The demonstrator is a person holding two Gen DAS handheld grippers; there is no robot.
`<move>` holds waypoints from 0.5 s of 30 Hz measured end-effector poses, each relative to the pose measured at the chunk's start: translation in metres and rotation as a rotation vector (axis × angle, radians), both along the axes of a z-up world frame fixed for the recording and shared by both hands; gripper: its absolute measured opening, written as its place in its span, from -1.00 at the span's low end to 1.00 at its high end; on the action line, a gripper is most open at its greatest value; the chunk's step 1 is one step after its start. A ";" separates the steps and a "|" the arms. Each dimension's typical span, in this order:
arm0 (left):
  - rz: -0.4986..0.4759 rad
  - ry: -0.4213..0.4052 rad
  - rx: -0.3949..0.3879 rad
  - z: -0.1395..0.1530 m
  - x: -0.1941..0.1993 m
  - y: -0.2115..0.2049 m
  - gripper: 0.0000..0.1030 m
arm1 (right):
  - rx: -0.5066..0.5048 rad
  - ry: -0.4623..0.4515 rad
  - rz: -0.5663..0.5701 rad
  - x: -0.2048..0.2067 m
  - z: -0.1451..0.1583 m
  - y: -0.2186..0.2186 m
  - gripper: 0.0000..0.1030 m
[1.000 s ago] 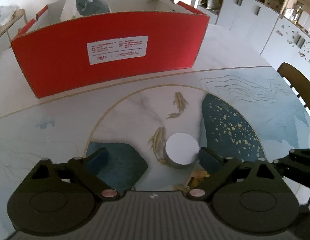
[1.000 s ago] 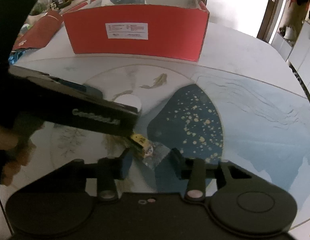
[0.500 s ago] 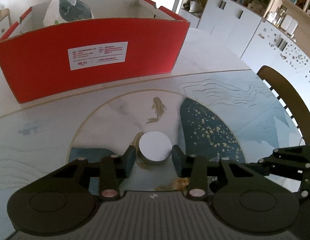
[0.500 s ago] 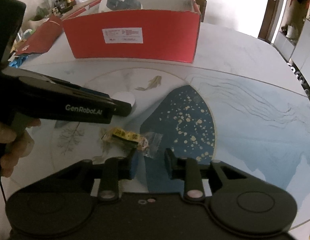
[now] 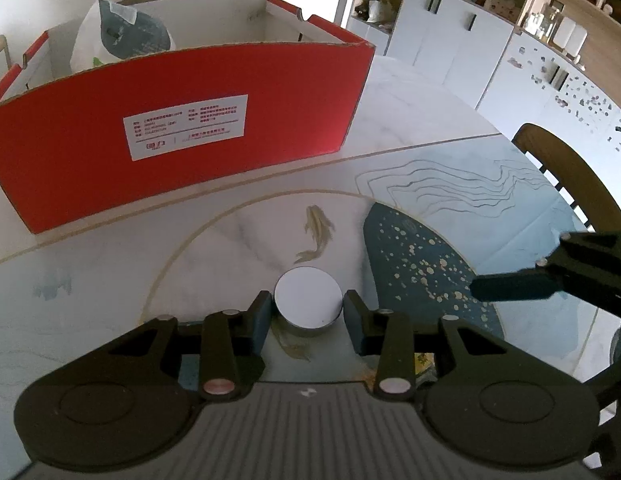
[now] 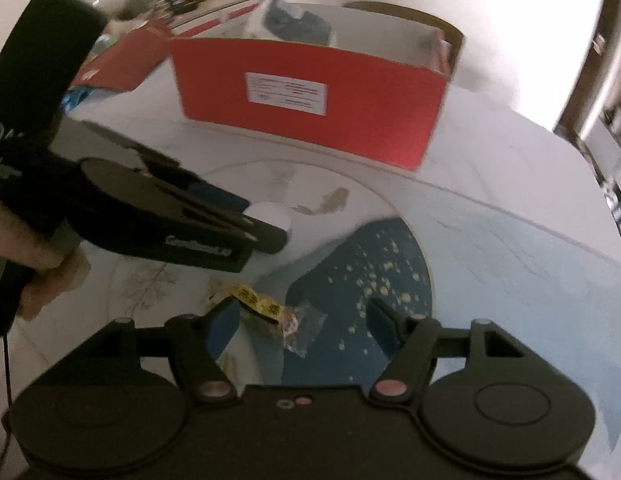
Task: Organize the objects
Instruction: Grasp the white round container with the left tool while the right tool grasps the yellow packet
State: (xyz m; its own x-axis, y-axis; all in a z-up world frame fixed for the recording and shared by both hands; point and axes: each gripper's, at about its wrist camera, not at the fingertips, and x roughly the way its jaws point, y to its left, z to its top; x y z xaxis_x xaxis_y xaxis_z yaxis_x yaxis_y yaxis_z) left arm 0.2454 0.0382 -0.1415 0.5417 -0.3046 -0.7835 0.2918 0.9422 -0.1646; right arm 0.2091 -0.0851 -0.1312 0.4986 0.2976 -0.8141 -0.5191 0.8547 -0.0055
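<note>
Left wrist view: the left gripper [image 5: 308,312] is seen low over the counter [image 5: 450,112], a pale marble-look top printed with gold fish, a dark blue speckled patch and thin contour lines. A short round puck-shaped container with a flat white top [image 5: 307,298] sits between the blue-padded jaws, which are closed against its two sides; the container's base appears to be on the counter. Behind it, a red cardboard box with a white printed label [image 5: 182,148] stands open-topped, well apart from the container, with a white and dark teal pouch [image 5: 122,36] leaning inside its left end. At the right edge, one finger of the right gripper [image 5: 514,286] is seen over the blue patch, and a brown chair back [image 5: 570,184] is seen beyond the counter rim. White cabinets [image 5: 450,36] fill the background. Right wrist view, blurred: the right gripper [image 6: 302,316] is shown with jaws apart and opening, and a small yellow-printed clear snack wrapper [image 6: 270,312] lies on the counter between them, nearer the left pad, untouched as far as can be told. The left gripper [image 6: 270,224] is seen at left, held by a hand [image 6: 34,264], with the white-topped container [image 6: 270,216] at its tip. The red box [image 6: 310,108] is seen behind.
</note>
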 end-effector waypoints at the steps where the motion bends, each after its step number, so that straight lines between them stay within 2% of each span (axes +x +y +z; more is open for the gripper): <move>1: -0.003 -0.001 0.000 0.000 0.000 0.001 -0.27 | -0.005 -0.002 0.020 0.001 0.000 0.002 0.34; 8: -0.004 -0.005 -0.002 -0.001 0.001 0.009 -0.27 | -0.059 -0.003 0.162 0.006 -0.011 0.022 0.27; 11: 0.002 -0.007 -0.004 -0.001 0.001 0.015 -0.28 | -0.076 0.005 0.220 0.002 -0.016 0.028 0.14; 14: 0.008 -0.008 -0.003 0.000 0.000 0.019 -0.28 | -0.079 0.016 0.224 -0.001 -0.020 0.030 -0.01; 15: 0.008 -0.010 -0.001 0.000 0.000 0.021 -0.28 | -0.070 0.022 0.218 -0.001 -0.020 0.029 -0.13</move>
State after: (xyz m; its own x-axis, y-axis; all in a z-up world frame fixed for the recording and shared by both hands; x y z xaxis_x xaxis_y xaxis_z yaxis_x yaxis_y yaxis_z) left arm 0.2452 0.0591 -0.1416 0.5518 -0.3009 -0.7778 0.2859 0.9444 -0.1626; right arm 0.2082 -0.0562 -0.1515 0.4109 0.3382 -0.8466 -0.6918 0.7205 -0.0479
